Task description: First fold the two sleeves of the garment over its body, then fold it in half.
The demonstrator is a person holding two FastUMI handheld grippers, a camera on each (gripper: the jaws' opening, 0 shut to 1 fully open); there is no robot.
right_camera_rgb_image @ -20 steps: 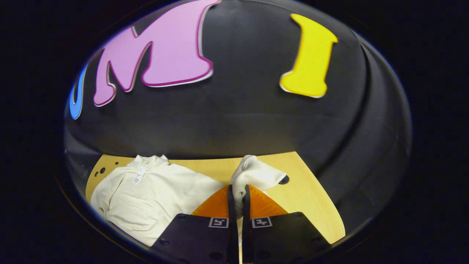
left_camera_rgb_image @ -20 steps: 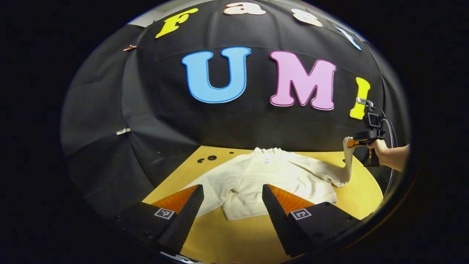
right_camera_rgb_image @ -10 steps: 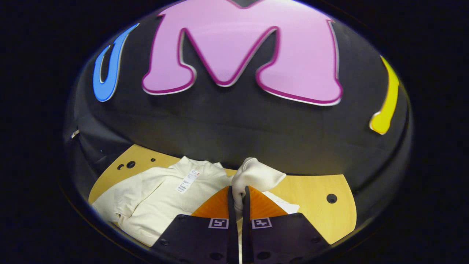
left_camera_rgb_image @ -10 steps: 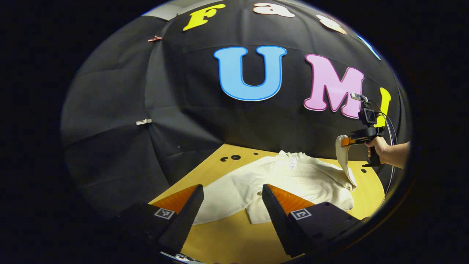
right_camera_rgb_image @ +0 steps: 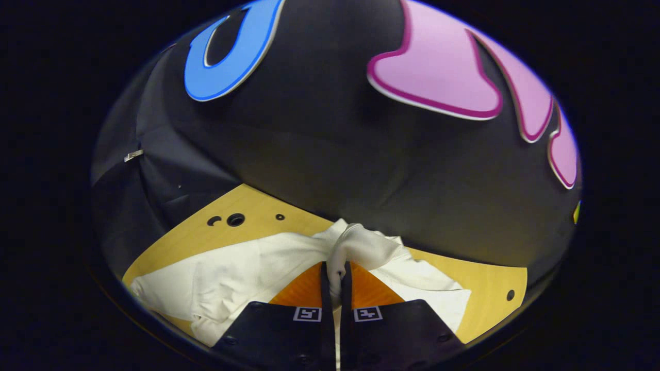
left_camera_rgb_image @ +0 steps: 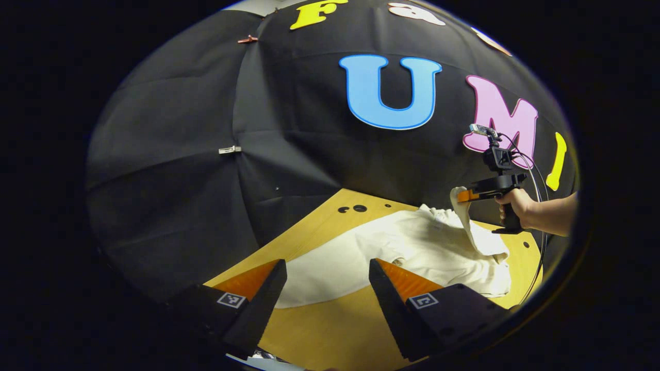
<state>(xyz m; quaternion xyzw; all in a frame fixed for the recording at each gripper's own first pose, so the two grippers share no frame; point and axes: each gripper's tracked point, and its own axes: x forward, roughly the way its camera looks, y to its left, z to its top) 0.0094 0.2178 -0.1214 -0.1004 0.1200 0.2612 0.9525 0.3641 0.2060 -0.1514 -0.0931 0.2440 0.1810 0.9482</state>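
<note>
With my right claw [right_camera_rgb_image: 334,273] pinching the sleeve [right_camera_rgb_image: 361,247] above the garment [left_camera_rgb_image: 412,247], its body lies below-left; my left claw [left_camera_rgb_image: 327,288] hangs spread near the worktop [left_camera_rgb_image: 330,330].

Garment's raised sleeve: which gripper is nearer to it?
Right. The right gripper is shut on the sleeve, lifted over the garment; the left gripper hangs open, apart from it.

Soft matt cloth garment [left_camera_rgb_image: 412,247] lies on a smooth wooden table [left_camera_rgb_image: 330,330]
</note>
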